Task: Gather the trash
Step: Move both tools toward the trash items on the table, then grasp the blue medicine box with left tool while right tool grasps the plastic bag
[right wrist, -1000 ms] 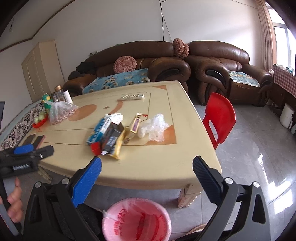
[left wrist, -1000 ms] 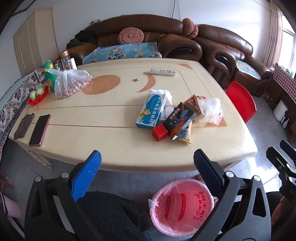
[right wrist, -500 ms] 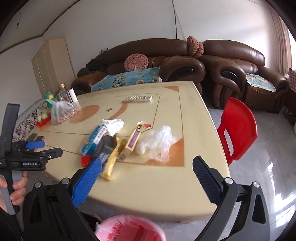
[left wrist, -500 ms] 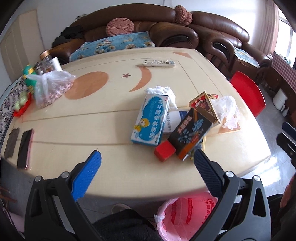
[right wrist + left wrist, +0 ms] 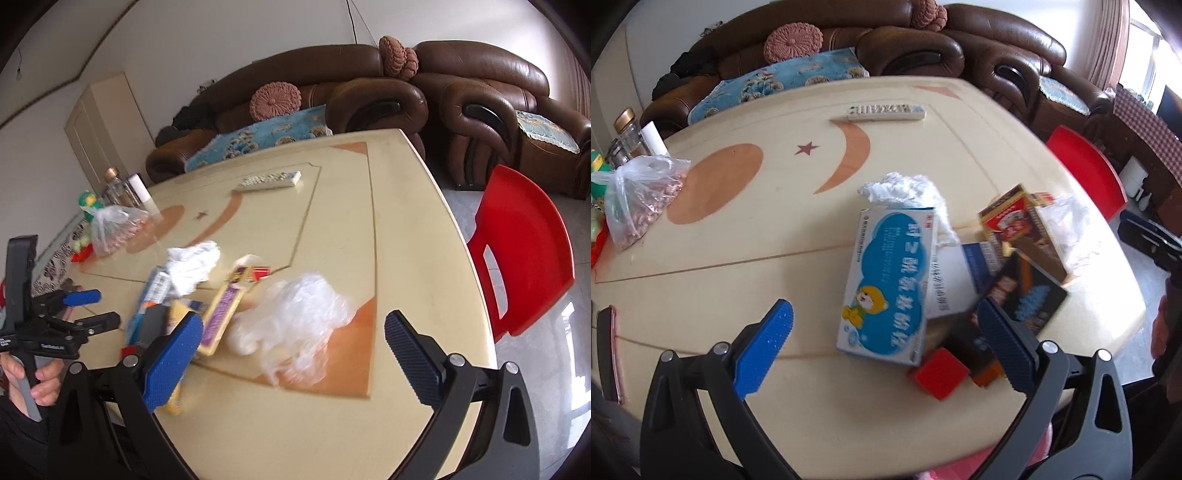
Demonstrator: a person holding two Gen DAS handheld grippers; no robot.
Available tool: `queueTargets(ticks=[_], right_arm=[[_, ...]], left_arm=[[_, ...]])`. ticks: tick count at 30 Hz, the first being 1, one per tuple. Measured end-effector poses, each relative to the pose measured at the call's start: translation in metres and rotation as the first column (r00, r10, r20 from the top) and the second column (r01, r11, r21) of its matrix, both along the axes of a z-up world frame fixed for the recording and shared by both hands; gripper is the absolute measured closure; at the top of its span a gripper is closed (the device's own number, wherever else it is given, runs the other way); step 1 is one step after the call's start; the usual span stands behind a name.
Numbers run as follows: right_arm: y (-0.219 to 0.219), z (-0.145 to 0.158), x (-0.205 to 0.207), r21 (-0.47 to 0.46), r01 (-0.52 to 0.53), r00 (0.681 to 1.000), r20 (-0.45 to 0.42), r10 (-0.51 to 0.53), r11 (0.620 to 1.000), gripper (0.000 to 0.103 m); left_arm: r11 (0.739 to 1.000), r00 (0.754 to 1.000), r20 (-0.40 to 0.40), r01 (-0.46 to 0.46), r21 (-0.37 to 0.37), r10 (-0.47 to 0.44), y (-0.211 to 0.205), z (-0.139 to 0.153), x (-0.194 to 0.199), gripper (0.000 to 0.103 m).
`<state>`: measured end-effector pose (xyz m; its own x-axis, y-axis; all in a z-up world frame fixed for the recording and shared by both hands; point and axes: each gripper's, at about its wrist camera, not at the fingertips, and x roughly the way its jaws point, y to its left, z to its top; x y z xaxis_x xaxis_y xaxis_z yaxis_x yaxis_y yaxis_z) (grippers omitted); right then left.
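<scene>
nothing is collected yet, i judge: my left gripper (image 5: 882,328) and right gripper (image 5: 295,343) both hang spread wide and empty over the cream table (image 5: 738,266), where the blue-and-white cardboard box (image 5: 890,284), crumpled white tissue (image 5: 901,188) and clear plastic wrap (image 5: 295,332) all lie untouched.

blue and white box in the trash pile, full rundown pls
The blue and white box is a flat rectangular carton, card by the look of it, printed with a cloud shape, white lettering and a yellow cartoon animal. It lies face up on the table, closed. Crumpled white tissue touches its far end; a red block sits by its near corner.
</scene>
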<state>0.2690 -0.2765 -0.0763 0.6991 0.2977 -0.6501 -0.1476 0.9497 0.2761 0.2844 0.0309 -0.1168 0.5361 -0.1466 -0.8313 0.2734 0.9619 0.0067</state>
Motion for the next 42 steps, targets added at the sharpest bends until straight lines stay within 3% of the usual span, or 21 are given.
queueTargets(ticks=[7,17,23,32,37,42], right_arm=[[0.006,-0.022,0.023,-0.003,-0.024,0.999,-0.041,0.023,1.0,0.006],[0.015,-0.042,0.043,0.008,-0.036,0.996,-0.077,0.037,0.999,0.011],[0.018,-0.046,0.044,0.022,-0.021,0.997,-0.078,0.023,1.0,0.012],[0.02,-0.049,0.044,0.035,-0.014,0.997,-0.074,0.016,0.999,0.026],[0.024,-0.046,0.042,0.047,-0.025,0.998,-0.059,0.028,0.999,0.05],[0.023,-0.045,0.039,0.049,-0.011,0.998,-0.061,0.014,0.999,0.065]], left_arm=[[1.0,0.994,-0.105,0.01,-0.029,-0.013,0.004,-0.031,0.027,0.005],[0.992,0.987,-0.154,0.022,-0.124,-0.041,0.007,-0.04,0.044,0.005],[0.991,0.985,-0.16,0.038,-0.126,-0.058,0.003,-0.045,0.048,0.005],[0.985,0.978,-0.198,0.039,-0.168,-0.073,0.001,-0.052,0.057,0.019],[0.978,0.976,-0.205,0.028,-0.206,-0.071,0.003,-0.05,0.057,0.037],[0.977,0.978,-0.204,-0.005,-0.214,-0.04,0.007,-0.048,0.056,0.038]])
